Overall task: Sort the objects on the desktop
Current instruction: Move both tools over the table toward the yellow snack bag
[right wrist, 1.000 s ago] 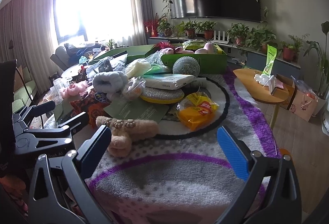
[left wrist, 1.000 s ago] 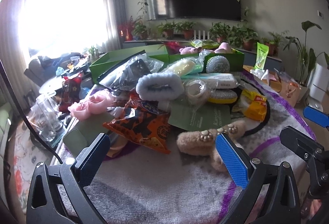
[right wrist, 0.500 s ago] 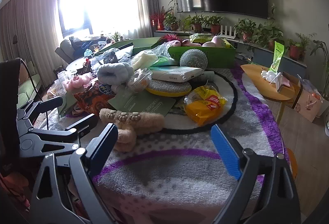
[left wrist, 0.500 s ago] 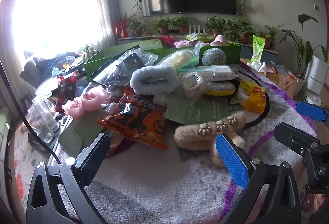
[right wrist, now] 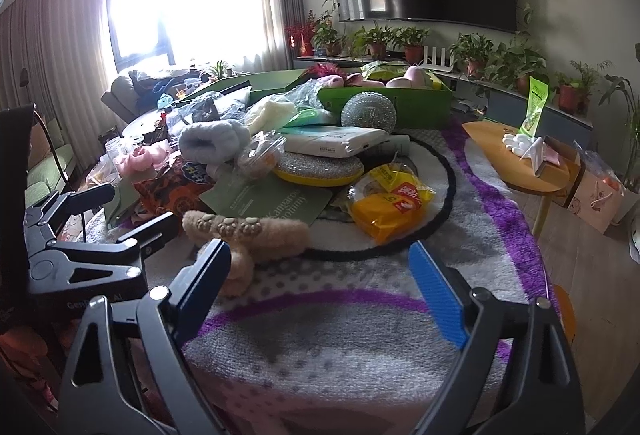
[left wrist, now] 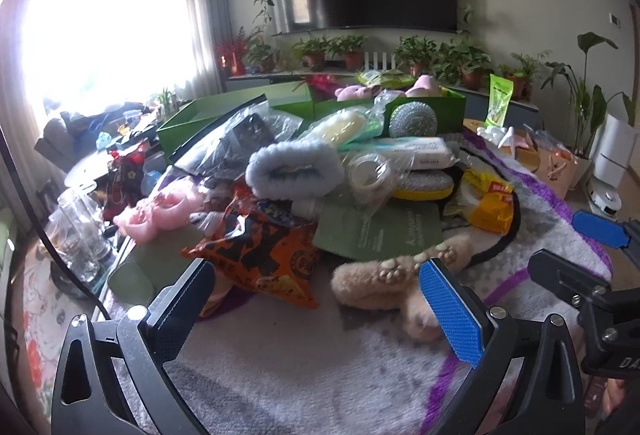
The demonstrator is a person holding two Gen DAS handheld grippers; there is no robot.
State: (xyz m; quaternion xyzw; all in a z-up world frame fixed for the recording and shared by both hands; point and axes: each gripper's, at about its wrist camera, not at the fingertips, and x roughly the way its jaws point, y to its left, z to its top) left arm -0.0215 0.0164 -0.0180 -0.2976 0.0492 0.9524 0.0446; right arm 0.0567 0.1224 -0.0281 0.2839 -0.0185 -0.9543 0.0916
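A heap of objects lies on a grey and purple rug-covered table (left wrist: 304,363). Nearest is a tan furry paw slipper (left wrist: 384,279), also in the right wrist view (right wrist: 256,231). Behind it lie an orange snack bag (left wrist: 260,255), a green card (left wrist: 380,231), a yellow packet (left wrist: 488,203), a grey fluffy slipper (left wrist: 292,171), a pink slipper (left wrist: 156,211) and a steel scrubber ball (left wrist: 412,121). My left gripper (left wrist: 316,307) is open and empty just short of the tan slipper. My right gripper (right wrist: 320,287) is open and empty over the rug.
Green boxes (left wrist: 224,115) stand at the back of the table, one with pink plush items (right wrist: 400,77). Drinking glasses (left wrist: 80,235) stand at the left edge. A small orange side table (right wrist: 516,159) stands to the right. A TV and potted plants line the far wall.
Both grippers have moved a little forward toward the heap. The tan slipper now sits closer to the left gripper's right finger. Both stay open and empty.
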